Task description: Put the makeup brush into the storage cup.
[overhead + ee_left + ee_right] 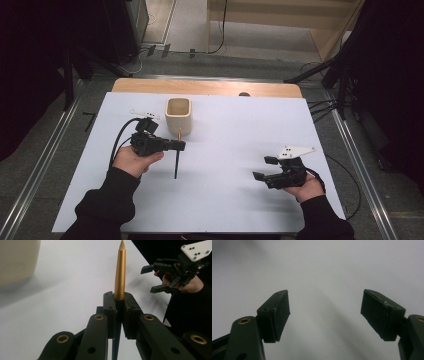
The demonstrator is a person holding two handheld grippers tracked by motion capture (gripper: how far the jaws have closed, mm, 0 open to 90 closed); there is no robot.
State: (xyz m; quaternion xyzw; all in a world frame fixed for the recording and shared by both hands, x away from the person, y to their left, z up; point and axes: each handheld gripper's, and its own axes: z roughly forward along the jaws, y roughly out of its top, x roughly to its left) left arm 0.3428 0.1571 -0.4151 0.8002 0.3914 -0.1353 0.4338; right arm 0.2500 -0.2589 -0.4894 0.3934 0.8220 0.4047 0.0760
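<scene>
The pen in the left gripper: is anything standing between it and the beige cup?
Nothing visible does. The left gripper holds the pen just in front of the cup, with bare white table between them.

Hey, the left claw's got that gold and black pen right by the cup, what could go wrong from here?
1. The left claw pinches the slim gold and black pen on a short stretch near its middle, so the pen may pivot or slip.
2. The square cream cup stands close behind the pen; a swing of the gold tip might knock its rim.
3. The right claw hangs open, far off to the side, too far to steady the cup.
</scene>
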